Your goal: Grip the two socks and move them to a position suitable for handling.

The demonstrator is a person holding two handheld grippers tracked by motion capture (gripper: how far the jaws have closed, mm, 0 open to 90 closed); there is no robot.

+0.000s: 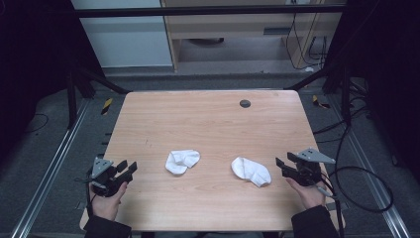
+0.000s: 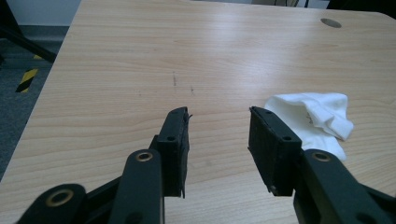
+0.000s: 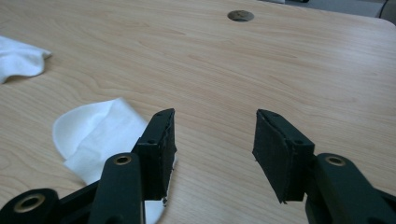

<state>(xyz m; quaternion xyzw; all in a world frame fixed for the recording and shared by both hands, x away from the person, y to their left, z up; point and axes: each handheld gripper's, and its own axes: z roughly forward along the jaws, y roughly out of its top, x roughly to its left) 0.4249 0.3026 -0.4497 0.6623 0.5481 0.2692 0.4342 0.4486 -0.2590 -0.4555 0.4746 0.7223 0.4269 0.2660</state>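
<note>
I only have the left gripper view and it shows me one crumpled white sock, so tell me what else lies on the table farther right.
Observer: A second white sock lies to the right of the crumpled sock, apart from it and flatter.
Operator: Report where the right gripper is and how it stands.
Observer: The right gripper is just right of that second white sock, near the table's right edge, with its jaws open and nothing between them.
</note>
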